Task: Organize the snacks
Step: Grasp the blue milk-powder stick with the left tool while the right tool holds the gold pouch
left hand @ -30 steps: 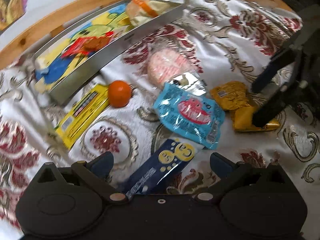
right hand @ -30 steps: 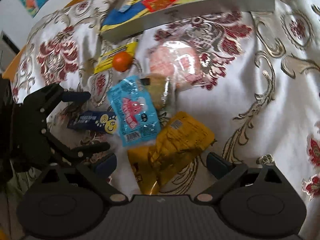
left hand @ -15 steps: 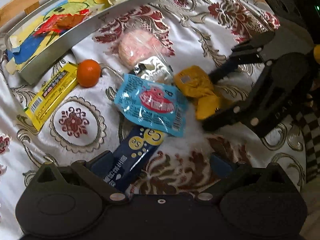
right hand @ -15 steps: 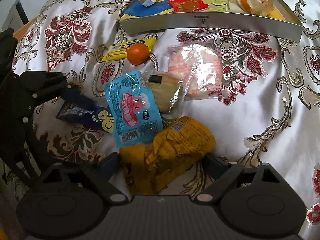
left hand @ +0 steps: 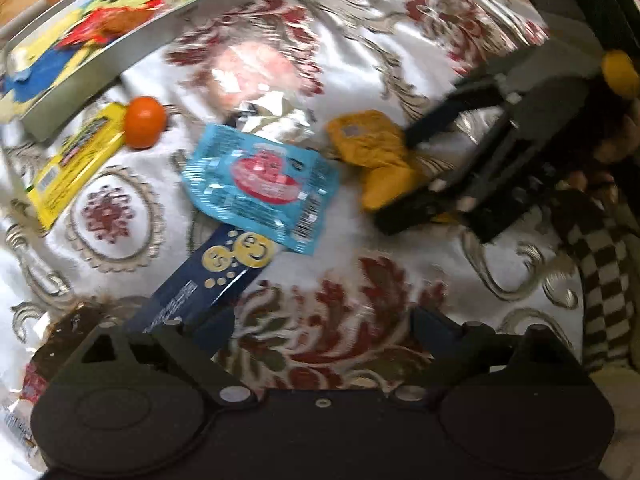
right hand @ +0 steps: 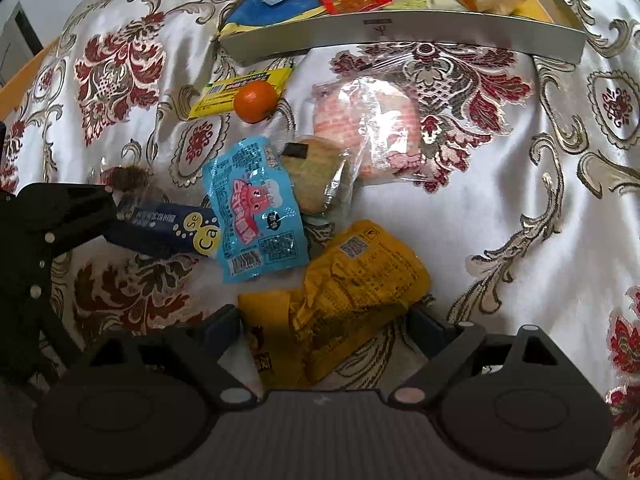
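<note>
Orange (right hand: pixel 256 101) beside bar (right hand: pixel 240 92), before tray (right hand: pixel 400 36).

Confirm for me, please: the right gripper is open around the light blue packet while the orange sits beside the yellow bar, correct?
Not quite. The right gripper is open around the yellow bag, not the light blue packet, which lies further ahead, as the right wrist view shows. The orange does sit beside the yellow bar.

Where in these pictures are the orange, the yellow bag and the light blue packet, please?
orange (right hand: pixel 256 102), right wrist view, middle of the fruit.
yellow bag (right hand: pixel 352 292), right wrist view, crumpled middle.
light blue packet (left hand: pixel 260 188), left wrist view, red picture on its front.
</note>
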Motion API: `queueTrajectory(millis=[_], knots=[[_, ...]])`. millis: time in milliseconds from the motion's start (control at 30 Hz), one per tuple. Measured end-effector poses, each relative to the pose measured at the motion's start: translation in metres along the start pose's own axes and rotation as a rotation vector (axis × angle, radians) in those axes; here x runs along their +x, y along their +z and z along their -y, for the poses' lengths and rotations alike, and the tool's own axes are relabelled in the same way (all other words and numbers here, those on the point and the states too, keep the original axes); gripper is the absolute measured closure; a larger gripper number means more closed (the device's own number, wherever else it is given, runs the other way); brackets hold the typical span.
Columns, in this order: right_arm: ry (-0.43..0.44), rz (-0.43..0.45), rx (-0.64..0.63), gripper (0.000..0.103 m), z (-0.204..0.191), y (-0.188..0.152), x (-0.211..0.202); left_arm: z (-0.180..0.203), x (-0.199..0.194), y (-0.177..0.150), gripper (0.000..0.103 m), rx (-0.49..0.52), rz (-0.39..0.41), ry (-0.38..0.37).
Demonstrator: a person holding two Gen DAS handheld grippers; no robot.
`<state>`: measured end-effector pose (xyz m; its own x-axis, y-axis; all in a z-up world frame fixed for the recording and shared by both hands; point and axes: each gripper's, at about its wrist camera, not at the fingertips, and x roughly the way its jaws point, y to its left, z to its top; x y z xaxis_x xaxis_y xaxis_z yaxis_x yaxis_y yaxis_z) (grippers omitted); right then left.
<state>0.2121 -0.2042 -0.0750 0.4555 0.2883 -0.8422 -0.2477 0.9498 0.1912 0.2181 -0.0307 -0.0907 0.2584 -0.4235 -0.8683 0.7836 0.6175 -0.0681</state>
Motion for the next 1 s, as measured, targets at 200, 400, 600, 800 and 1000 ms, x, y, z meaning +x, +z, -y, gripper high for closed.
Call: queueTrajectory(millis=[200, 400, 600, 800, 1000], knots=[[0.014, 0.008, 0.033, 0.01, 0.002, -0.001, -0.001, -0.023, -0.009, 0.004, 0.007, 0.014, 0.032, 0.062], [0.035, 0.028, 0.084, 0.009, 0.007, 0.002, 0.001, -0.042, -0.011, 0.011, 0.007, 0.017, 0.073, 0.073], [0.045, 0.064, 0.098, 0.009, 0.008, 0.005, 0.005, -0.06, -0.006, 0.013, 0.007, -0.119, 0.097, 0.075], [0.051, 0.116, 0.092, 0.01, 0.007, 0.007, 0.006, -0.093, -0.017, 0.014, 0.007, -0.454, 0.23, 0.029], [0.08, 0.148, 0.122, 0.01, 0.009, 0.009, 0.007, -0.113, -0.021, 0.01, 0.011, -0.802, 0.36, 0.069]])
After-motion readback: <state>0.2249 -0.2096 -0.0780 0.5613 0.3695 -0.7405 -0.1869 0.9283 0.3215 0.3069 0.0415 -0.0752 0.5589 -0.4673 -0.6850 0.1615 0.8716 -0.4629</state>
